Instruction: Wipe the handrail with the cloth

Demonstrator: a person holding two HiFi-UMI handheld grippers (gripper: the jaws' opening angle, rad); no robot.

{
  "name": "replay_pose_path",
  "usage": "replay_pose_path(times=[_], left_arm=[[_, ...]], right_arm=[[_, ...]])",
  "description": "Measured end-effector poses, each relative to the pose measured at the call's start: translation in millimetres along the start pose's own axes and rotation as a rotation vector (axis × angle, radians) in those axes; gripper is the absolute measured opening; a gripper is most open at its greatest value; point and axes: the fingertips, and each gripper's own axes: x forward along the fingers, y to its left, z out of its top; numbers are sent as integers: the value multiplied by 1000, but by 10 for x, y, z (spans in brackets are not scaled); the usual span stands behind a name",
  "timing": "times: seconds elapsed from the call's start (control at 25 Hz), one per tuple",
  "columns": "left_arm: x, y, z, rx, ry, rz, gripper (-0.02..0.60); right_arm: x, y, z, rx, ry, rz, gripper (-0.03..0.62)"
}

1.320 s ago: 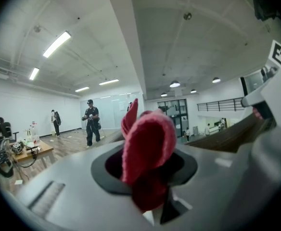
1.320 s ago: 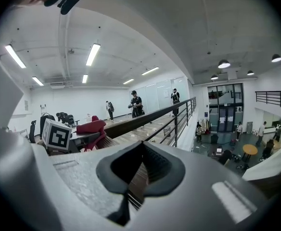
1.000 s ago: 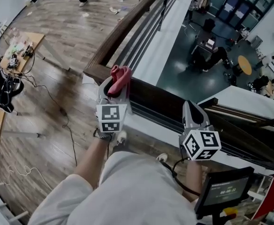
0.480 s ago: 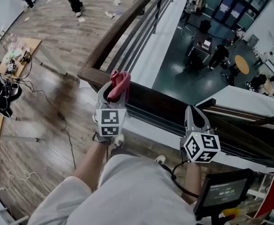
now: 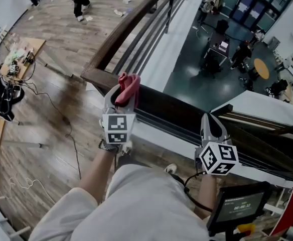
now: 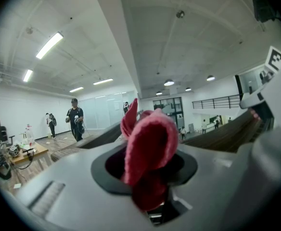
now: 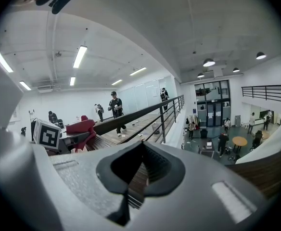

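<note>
Wiping looks about to start | left gripper [image 5: 121,92] clamped on red cloth [image 5: 128,87], at wooden handrail [image 5: 169,103] near its corner, contact unclear | right gripper [image 5: 210,120] closed, empty, beside rail | next: press cloth down, sweep along rail

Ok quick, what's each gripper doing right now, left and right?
Left gripper: closed, holding the red cloth.
Right gripper: closed, nothing between its jaws.
</note>
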Motion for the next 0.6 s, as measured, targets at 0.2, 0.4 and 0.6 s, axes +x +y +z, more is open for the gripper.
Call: replay_pose_path(times=[0.2, 0.4, 0.6], left_arm=[[-7, -77, 10, -1, -1, 10, 152], [9, -139, -5, -8, 6, 18, 152], [-8, -182, -4, -3, 0, 47, 152]], right_arm=[[-22, -52, 7, -6, -1, 19, 3], [-20, -57, 6, -8, -5, 52, 3], [-82, -38, 16, -13, -8, 91, 3]])
